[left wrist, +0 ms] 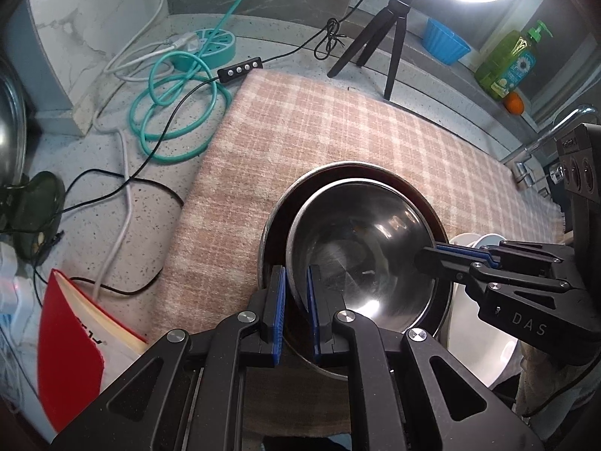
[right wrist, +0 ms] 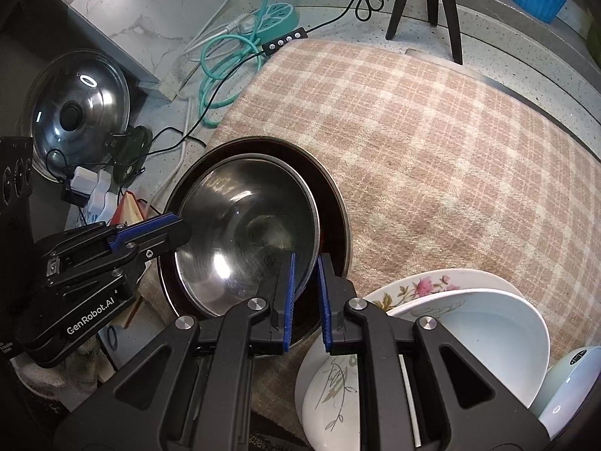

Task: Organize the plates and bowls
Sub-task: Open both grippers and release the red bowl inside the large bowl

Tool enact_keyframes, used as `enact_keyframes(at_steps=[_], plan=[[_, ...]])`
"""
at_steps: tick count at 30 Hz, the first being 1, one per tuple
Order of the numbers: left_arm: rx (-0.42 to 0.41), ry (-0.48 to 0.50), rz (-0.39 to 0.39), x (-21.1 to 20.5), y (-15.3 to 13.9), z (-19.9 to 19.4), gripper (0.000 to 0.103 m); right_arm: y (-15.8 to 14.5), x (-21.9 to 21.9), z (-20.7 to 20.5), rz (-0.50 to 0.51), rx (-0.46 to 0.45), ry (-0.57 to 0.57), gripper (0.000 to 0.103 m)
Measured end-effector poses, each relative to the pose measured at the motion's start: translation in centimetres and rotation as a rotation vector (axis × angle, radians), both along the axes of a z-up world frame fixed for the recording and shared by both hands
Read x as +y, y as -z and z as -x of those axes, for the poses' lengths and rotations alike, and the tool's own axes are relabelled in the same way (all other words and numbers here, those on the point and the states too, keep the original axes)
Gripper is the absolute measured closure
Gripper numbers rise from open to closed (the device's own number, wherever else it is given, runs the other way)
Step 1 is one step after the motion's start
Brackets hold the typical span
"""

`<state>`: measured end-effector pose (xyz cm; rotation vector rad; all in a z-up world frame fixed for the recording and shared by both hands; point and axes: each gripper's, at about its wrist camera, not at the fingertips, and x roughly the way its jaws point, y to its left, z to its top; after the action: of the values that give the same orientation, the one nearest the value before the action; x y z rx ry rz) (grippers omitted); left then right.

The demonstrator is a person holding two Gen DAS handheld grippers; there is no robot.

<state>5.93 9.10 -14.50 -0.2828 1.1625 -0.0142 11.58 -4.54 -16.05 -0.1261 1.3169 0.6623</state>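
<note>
Both grippers clamped on steel bowl (left wrist: 360, 248) rim: left gripper (left wrist: 296, 300) near edge, right gripper (right wrist: 305, 293) opposite side. Bowl sits inside bigger dark pan (right wrist: 334, 203) on checked cloth (left wrist: 338, 124). White plates (right wrist: 469, 323) stacked just right.

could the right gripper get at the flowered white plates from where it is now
Probably yes, but not right away. The flowered white plates lie just beside the right gripper with nothing between them, but its jaws are clamped on the steel bowl's rim, so it must let go first.
</note>
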Motion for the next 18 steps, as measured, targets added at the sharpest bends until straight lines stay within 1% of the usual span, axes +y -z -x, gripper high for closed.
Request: enact_keyframes(at_steps=[5,11,14,18], plan=[[-0.006,-0.005,-0.007,0.1,-0.2,0.0,0.093,-0.2,0.0,-0.1,-0.001,-0.008,-0.006,0.088],[-0.015,-0.014,-0.01,0.2,-0.6,0.0,0.093,-0.8,-0.3,0.0,-0.018,-0.02,-0.005,0.082],[-0.028,-0.013,-0.02,0.0,-1.1,0.1,0.093,-1.5,-0.5,0.2,-0.024,-0.046,-0.004,0.079],[-0.058,0.002,-0.038,-0.8,-2.2,0.3,0.092,-2.7,-1.2,0.6,-0.046,-0.073,-0.001,0.067]])
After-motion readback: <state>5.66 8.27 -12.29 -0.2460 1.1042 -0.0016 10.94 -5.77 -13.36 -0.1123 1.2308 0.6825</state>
